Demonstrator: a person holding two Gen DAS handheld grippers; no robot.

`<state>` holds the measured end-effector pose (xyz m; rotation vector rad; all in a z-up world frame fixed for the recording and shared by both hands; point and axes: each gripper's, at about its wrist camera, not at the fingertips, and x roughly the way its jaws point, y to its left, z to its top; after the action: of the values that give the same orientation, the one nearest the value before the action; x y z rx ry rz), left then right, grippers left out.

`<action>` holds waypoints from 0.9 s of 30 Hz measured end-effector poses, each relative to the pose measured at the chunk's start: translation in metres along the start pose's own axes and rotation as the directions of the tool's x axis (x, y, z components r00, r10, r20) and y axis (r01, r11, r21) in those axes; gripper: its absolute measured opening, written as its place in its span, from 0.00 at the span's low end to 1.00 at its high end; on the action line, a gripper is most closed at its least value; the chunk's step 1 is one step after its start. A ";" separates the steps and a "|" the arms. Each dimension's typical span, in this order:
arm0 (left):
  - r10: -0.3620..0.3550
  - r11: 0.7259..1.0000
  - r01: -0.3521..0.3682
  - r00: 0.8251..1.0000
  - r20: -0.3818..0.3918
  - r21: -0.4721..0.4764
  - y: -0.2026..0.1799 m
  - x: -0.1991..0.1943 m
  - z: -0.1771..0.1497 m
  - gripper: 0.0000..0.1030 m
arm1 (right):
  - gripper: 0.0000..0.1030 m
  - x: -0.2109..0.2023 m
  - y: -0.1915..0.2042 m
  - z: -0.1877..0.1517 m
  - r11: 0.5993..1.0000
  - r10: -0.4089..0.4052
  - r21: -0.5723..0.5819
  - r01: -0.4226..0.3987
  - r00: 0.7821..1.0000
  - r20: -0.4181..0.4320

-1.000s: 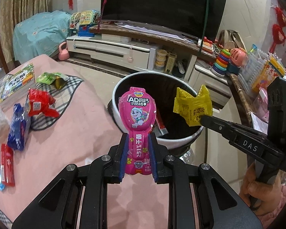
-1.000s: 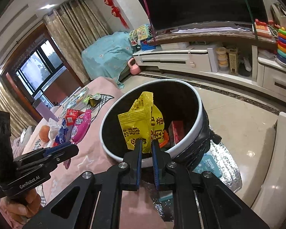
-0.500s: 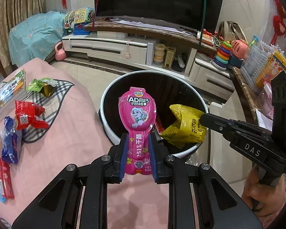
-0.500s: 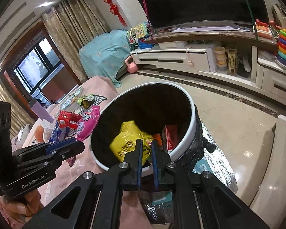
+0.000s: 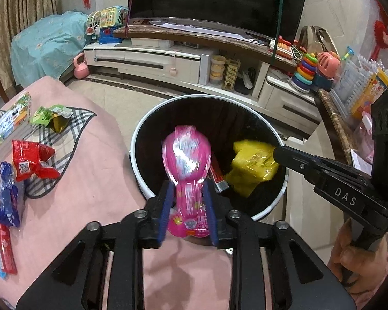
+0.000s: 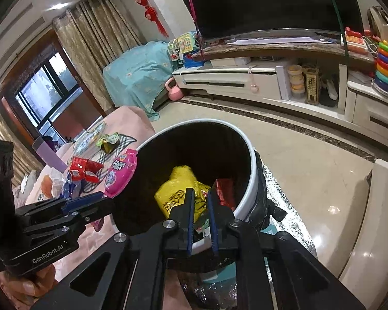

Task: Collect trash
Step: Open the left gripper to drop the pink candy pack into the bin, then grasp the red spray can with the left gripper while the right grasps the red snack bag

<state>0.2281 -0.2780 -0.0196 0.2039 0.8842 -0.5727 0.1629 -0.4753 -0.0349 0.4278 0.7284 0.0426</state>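
Our left gripper (image 5: 187,208) has its blue-padded fingers (image 5: 165,214) parting around the narrow lower end of the pink snack pouch (image 5: 186,160); the pouch sits between them, blurred, and the pads no longer look pressed against it. Its rounded upper end leans out over the rim of the trash bin (image 5: 139,139). Our right gripper (image 6: 200,215) shows a narrow gap between its fingers (image 6: 189,217), just starting to widen, with nothing clamped there; the yellow snack wrapper (image 6: 179,188) lies loose below the tips inside the bin, next to a red packet (image 6: 226,193). In the left wrist view the same wrapper rests against the bin's black liner, right at the tip of the right gripper that reaches in from the side, and a hand (image 5: 354,253) shows under its handle. The bin, white-rimmed, stands on the floor just beside the pink-covered table (image 5: 95,180). Further out on that table lie a red wrapper (image 5: 31,162), a blue wrapper (image 5: 7,201), a green wrapper (image 5: 49,115) on a checked cloth (image 5: 72,129), and a stack of booklets (image 5: 10,126). Beyond stand a TV cabinet (image 5: 152,59) and a television (image 5: 214,0).
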 end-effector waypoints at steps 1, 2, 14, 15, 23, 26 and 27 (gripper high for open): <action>0.005 1.000 -0.005 1.000 0.002 -0.004 0.002 -0.001 0.000 0.39 | 0.16 0.000 -0.001 0.000 1.000 0.000 0.002 0.000 1.000 0.001; 0.011 1.000 -0.011 1.000 0.010 -0.009 0.004 -0.003 -0.001 0.46 | 0.22 -0.001 -0.001 0.000 1.000 -0.002 0.005 0.002 1.000 0.005; 0.037 0.990 -0.034 0.999 0.024 -0.139 0.046 -0.026 -0.042 0.55 | 0.87 -0.013 0.014 -0.011 0.998 0.062 0.027 -0.063 0.997 0.043; 0.039 0.987 -0.035 0.999 0.023 -0.156 0.052 -0.029 -0.047 0.55 | 0.88 -0.013 0.018 -0.013 0.997 0.067 0.023 -0.068 0.997 0.043; 0.085 0.963 -0.076 0.996 0.026 -0.260 0.093 -0.055 -0.090 0.58 | 0.93 -0.009 0.064 -0.029 0.993 0.117 -0.035 -0.116 0.993 0.016; 0.103 0.951 -0.089 0.994 0.031 -0.296 0.110 -0.066 -0.103 0.58 | 0.93 -0.005 0.084 -0.036 0.988 0.141 -0.058 -0.140 0.990 0.000; 0.111 0.947 -0.096 0.993 0.034 -0.307 0.115 -0.070 -0.108 0.58 | 0.93 -0.004 0.091 -0.039 0.987 0.149 -0.068 -0.149 0.989 -0.006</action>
<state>0.1845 -0.1121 -0.0398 -0.0451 0.8950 -0.3356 0.1448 -0.3787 -0.0227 0.4162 0.6931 0.2075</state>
